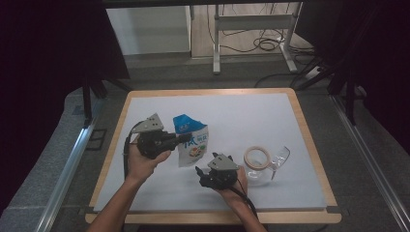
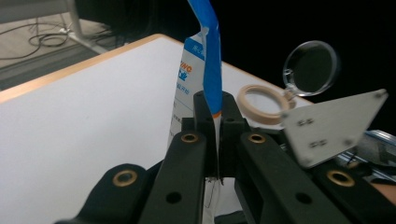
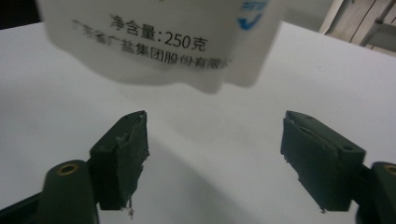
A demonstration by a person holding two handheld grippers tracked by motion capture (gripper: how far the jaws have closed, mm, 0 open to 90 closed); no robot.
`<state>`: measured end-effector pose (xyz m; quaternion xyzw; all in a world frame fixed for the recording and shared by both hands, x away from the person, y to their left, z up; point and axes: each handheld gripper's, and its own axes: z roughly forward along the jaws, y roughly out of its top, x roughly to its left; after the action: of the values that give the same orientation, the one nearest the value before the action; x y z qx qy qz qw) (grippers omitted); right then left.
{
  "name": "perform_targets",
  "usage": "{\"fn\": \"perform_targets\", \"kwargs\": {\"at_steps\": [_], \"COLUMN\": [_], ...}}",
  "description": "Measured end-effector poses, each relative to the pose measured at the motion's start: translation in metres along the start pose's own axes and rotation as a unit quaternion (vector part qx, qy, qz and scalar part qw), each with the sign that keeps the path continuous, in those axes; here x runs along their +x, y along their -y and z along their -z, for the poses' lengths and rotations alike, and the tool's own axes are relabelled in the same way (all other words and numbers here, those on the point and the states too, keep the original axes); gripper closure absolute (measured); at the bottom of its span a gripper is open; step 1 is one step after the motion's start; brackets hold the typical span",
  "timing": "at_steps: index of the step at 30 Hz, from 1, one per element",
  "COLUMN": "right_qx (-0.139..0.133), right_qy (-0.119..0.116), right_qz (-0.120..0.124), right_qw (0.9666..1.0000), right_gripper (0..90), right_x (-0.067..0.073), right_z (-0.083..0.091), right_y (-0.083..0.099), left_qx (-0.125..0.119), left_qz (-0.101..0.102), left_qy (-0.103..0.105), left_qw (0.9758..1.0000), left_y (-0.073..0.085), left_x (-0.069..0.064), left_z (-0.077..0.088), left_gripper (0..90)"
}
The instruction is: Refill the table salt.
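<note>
Your right tool [image 3: 215, 154]: jaws spread, nothing between; its view reads print on pouch [image 3: 154, 42] bottom, hanging clear above counter [image 3: 210, 130]. Your left tool [image 2: 217, 123] pinches pouch edge, blue strip upright. High view adds jar [image 1: 257, 166] right of pouch, lid open.

Overhead, two close, pouch [image 1: 192, 140] shared
</note>
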<state>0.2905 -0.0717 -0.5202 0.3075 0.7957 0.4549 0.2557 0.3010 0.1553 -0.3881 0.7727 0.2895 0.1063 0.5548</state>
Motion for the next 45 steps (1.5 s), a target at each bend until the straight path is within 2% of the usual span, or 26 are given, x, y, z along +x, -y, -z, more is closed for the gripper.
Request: {"fn": "perform_targets", "kwargs": {"at_steps": [3, 6, 7, 10, 12, 14, 17, 19, 21, 24, 27, 28, 31, 45], "right_qx": [-0.009, -0.037, -0.037, -0.068, -0.066, -0.059, -0.054, -0.046, -0.042, -0.035, -0.037, -0.035, -0.032, -0.053], "right_qy": [0.01, 0.027, 0.027, 0.042, 0.042, 0.035, 0.035, 0.033, 0.027, 0.023, 0.022, 0.016, 0.015, 0.039], "right_qz": [0.004, 0.027, 0.027, 0.051, 0.055, 0.051, 0.049, 0.043, 0.04, 0.035, 0.029, 0.018, 0.014, 0.007], "right_qw": [0.9999, 0.9986, 0.9986, 0.9955, 0.9954, 0.9963, 0.9967, 0.9975, 0.998, 0.9985, 0.9986, 0.9991, 0.9993, 0.9978], "right_gripper": [21.8, 22.0, 22.0, 25.5, 26.8, 32.8, 36.7, 40.5, 40.7, 40.7, 40.7, 40.7, 40.7, 45.7], "right_x": [0.002, 0.005, 0.005, 0.009, 0.009, 0.007, 0.007, 0.007, 0.008, 0.009, 0.009, 0.008, 0.008, 0.008], "right_z": [0.0, 0.004, 0.004, 0.012, 0.012, 0.015, 0.018, 0.025, 0.028, 0.033, 0.035, 0.037, 0.038, 0.051], "right_y": [-0.001, 0.0, 0.0, -0.001, 0.0, 0.003, 0.005, 0.009, 0.011, 0.015, 0.018, 0.02, 0.022, 0.029], "left_qx": [-0.003, -0.004, -0.004, -0.004, -0.004, -0.001, 0.003, 0.006, 0.009, 0.02, 0.022, 0.024, 0.028, 0.033], "left_qz": [-0.003, -0.006, -0.006, 0.008, 0.01, 0.007, 0.005, 0.007, 0.007, 0.004, 0.003, 0.003, 0.004, -0.015], "left_qy": [0.007, 0.019, 0.019, 0.034, 0.037, 0.035, 0.037, 0.044, 0.045, 0.051, 0.055, 0.06, 0.066, 0.085], "left_qw": [1.0, 0.9998, 0.9998, 0.9994, 0.9992, 0.9993, 0.9993, 0.999, 0.9989, 0.9985, 0.9982, 0.9979, 0.9974, 0.9957], "left_y": [-0.005, -0.01, -0.01, -0.011, -0.012, -0.013, -0.014, -0.015, -0.016, -0.016, -0.016, -0.016, -0.017, -0.028], "left_x": [-0.006, -0.013, -0.013, -0.014, -0.014, -0.016, -0.017, -0.018, -0.019, -0.024, -0.026, -0.027, -0.029, -0.044], "left_z": [-0.001, -0.005, -0.005, -0.015, -0.018, -0.025, -0.03, -0.037, -0.04, -0.054, -0.059, -0.064, -0.068, -0.083], "left_gripper": [90.0, 90.0, 90.0, 90.0, 90.0, 90.0, 90.0, 90.0, 90.0, 90.0, 90.0, 90.0, 90.0, 90.0]}}
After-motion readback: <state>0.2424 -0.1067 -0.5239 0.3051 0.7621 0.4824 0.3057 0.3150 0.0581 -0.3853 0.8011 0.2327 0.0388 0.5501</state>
